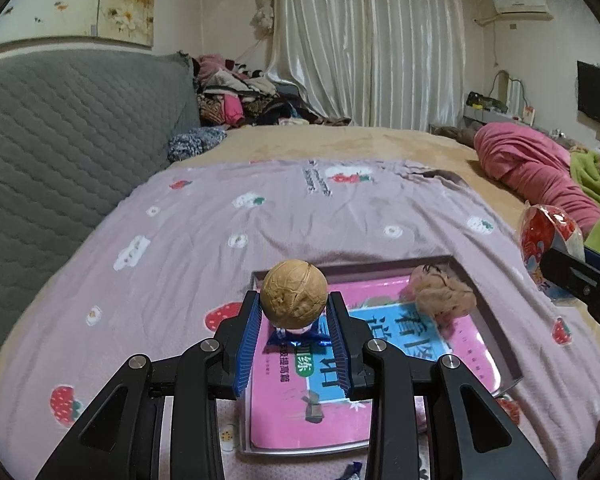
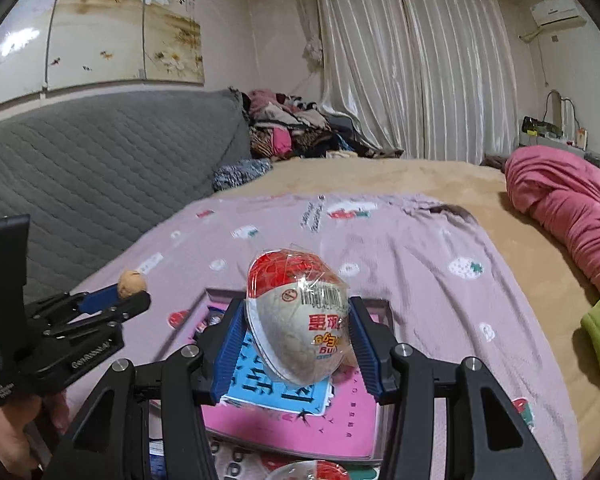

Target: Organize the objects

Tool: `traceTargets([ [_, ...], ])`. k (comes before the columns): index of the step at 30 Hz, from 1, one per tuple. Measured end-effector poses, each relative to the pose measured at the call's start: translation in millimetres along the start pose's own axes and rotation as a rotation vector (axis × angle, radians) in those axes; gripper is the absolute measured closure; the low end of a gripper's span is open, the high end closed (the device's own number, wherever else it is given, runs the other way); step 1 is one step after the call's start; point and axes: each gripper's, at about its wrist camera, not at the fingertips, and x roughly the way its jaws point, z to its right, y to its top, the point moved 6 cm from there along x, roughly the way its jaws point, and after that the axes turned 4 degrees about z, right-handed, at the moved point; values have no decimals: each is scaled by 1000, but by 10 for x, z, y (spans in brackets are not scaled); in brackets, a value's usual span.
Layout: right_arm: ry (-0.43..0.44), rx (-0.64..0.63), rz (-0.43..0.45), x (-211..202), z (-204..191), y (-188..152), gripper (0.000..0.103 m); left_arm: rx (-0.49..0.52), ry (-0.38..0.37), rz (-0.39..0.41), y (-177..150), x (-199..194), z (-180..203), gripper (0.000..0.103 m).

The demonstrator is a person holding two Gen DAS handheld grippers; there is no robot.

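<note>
Gripper in the left hand (image 1: 293, 330) is clenched on a whole walnut (image 1: 293, 294), its blue pads pressing the shell from both sides above a shallow grey tray (image 1: 496, 330). Alongside, the right gripper (image 2: 300, 342) grasps a plastic-wrapped egg-shaped snack (image 2: 298, 320) over the same tray, so both hands carry their loads at once.

Beneath them spreads a bed under a lilac strawberry-print sheet (image 1: 260, 220), with a grey quilted headboard (image 1: 60, 140) to the left and a pink bundle (image 1: 540, 168) far off to the right. A pink-and-blue booklet (image 1: 400, 344) lines the tray floor; a second walnut (image 1: 442, 294) sits in its far right corner, and a small blue-wrapped candy (image 1: 284, 338) lies directly under the held nut.

The step in hand appears to be setting both items into the tray. Done well, each would be lowered until it nearly rests on the booklet before letting go, since a round nut dropped from height would likely roll. The left load is best steered clear of the candy below it, toward the open middle. The low tray rim offers little containment, and the two grippers share a narrow space, so staggered placement looks safer. The sheet around the tray lies open on all sides.
</note>
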Motion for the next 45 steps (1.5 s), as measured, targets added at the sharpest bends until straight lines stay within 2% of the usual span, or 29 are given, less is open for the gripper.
traceTargets([
  [6, -2, -17, -25, 212, 85, -217, 52, 38, 15, -24, -248, 323, 20, 69],
  [16, -49, -67, -114, 553, 196, -533, 52, -4, -15, -88, -563, 737, -68, 69],
  [25, -74, -67, -192, 744, 290, -722, 52, 31, -31, -123, -699, 837, -11, 69],
  [45, -101, -62, -324, 1051, 419, -1047, 51, 29, -60, -224, -919, 1098, -25, 69],
])
